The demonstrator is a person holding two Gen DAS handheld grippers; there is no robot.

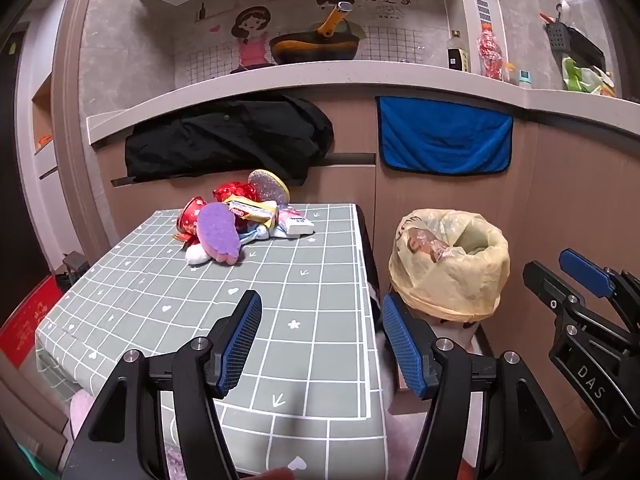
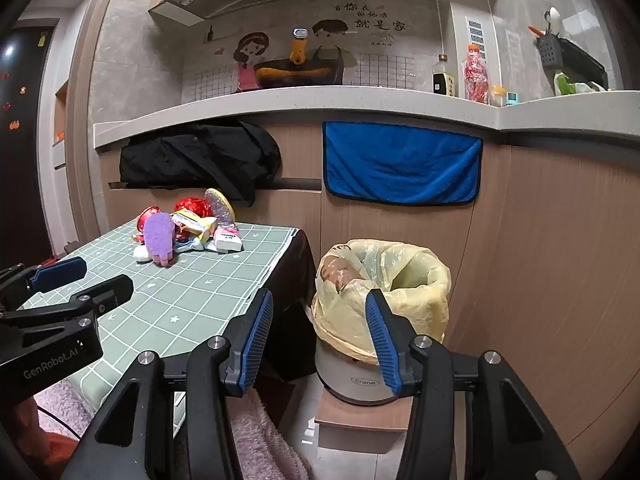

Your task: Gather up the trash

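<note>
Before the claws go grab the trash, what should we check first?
1. Left claw open and empty: ok.
2. Right claw open and empty: ok.
3. Trash pile in view on the table: ok.
4. Bin mouth open, yellow bag lining it: ok.
5. Nothing on the cloth between left claw and pile: ok.
6. Which piece lifts off alone: cannot tell, they overlap.

At lower left of the right wrist view, the left tongs (image 2: 76, 276) body reads "GenRobot.AI". The bin (image 2: 362, 380) base, low centre, says "Cream". In the left wrist view's right edge, the right tongs (image 1: 576, 276) show "DAS". The wall sticker (image 2: 370, 16), upper centre, carries Chinese characters, perhaps "就是家".
</note>
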